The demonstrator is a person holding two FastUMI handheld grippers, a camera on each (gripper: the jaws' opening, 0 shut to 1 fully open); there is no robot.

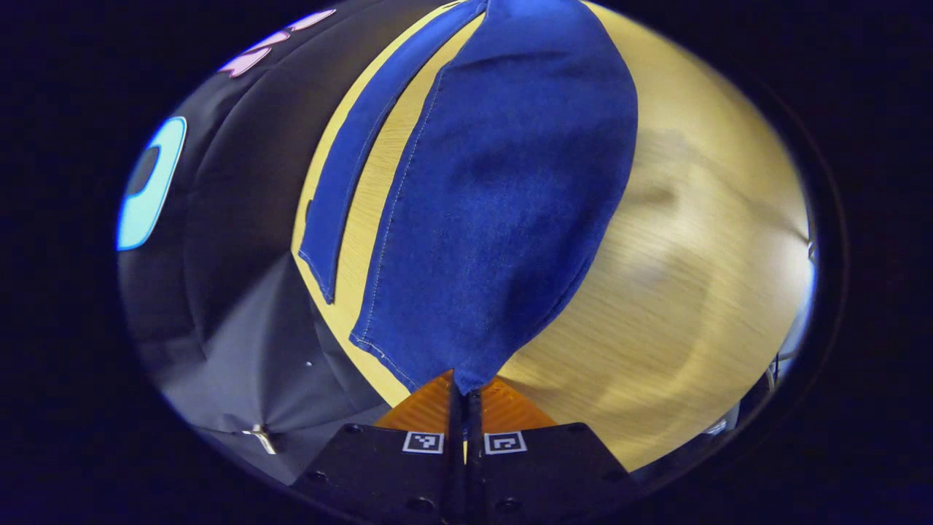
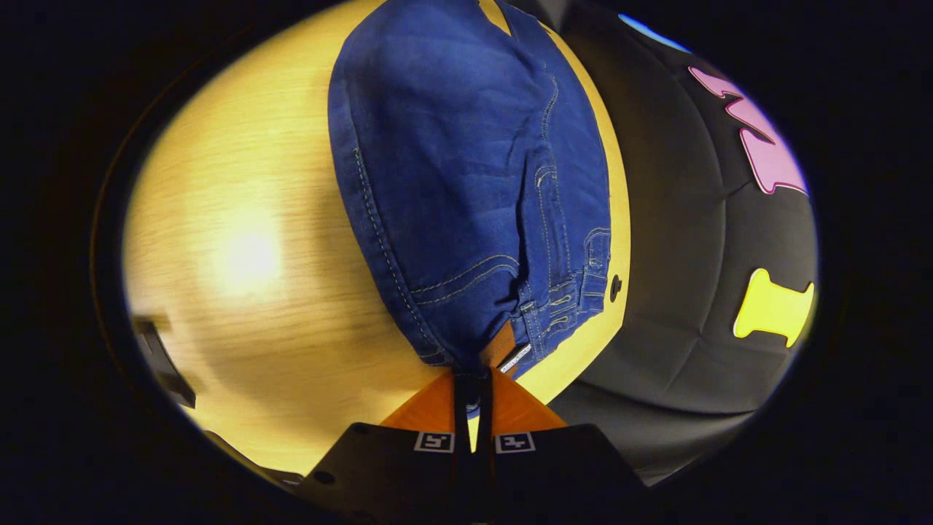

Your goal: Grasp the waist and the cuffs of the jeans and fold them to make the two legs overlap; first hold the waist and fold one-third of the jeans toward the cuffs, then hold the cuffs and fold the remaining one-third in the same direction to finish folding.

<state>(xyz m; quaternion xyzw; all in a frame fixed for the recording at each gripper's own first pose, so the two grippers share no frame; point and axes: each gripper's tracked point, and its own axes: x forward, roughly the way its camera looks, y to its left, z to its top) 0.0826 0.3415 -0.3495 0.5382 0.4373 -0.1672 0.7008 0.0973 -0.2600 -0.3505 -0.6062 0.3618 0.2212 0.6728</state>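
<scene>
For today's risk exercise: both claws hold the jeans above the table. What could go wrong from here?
1. The left claw pinches only a corner of the cuff; it may slip out.
2. The other leg lies apart on the table, so the legs may not overlap evenly.
3. The right claw grips the thick waist, which could pull loose.

Left gripper [image 1: 465,390] pinched tight on a jeans cuff [image 1: 408,361], fingers nearly meeting. Right gripper [image 2: 474,383] likewise clamped on the jeans waistband [image 2: 503,350], jaws all but closed.
</scene>
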